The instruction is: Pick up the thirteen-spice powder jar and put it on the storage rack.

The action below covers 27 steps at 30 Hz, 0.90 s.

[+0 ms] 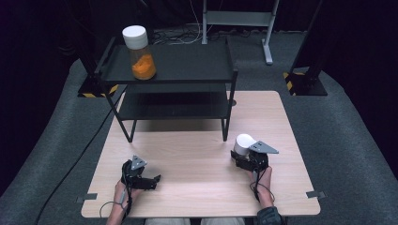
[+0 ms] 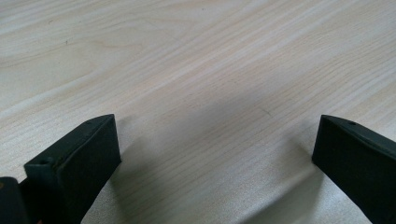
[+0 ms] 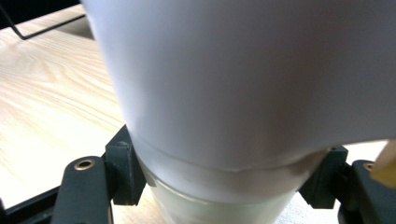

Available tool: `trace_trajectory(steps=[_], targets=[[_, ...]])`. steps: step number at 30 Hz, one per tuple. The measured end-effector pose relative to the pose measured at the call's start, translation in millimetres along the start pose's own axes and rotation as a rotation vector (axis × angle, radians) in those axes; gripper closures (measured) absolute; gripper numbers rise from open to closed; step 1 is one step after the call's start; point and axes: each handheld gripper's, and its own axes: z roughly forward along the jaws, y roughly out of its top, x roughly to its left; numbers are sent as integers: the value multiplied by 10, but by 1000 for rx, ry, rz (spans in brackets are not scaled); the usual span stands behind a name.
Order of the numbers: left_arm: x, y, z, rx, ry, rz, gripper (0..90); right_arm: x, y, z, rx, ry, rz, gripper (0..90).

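Here, at a pale wooden counter point(image 1: 187, 178), the right tool point(image 1: 240, 153) is clamped on a white-lidded jar point(image 1: 244, 144) that stands on the counter's right side, just in front of a black two-tier shelf rack point(image 1: 173, 77). In the right gripper view the jaws press the jar point(image 3: 219, 196) from both sides on its frosted glass body, right below the seam where the broad white lid point(image 3: 233, 79) begins. The left tool point(image 1: 149, 180) lies low on the counter to the left, well apart from the jar; in the left gripper view its jaws stand wide with nothing but bare wood point(image 2: 196, 70) between them.

A second jar point(image 1: 138, 52), white-lidded and part full of orange contents, stands on the rack's top tier near its left end.

The risks appear to lie in the grip itself. Smooth glass held so close under the lid could slide down through the pads if lifted quickly, or pivot and tilt in them. If the jar is bound for the rack, its lid or the tool could knock the top tier's front rim or a leg, jolting the rack and the orange-filled jar. What the gripped jar holds cannot be told from here.
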Motion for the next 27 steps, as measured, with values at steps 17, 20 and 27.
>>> trace_trajectory(steps=[17,20,27], targets=[[0,-1,0,0,0,-1,4,47,247,-22,14,102,-61,308],[0,-1,0,0,0,-1,4,70,307,-1,19,119,-70,308],[1,0,0,0,0,1,4,114,405,35,26,142,-94,308]])
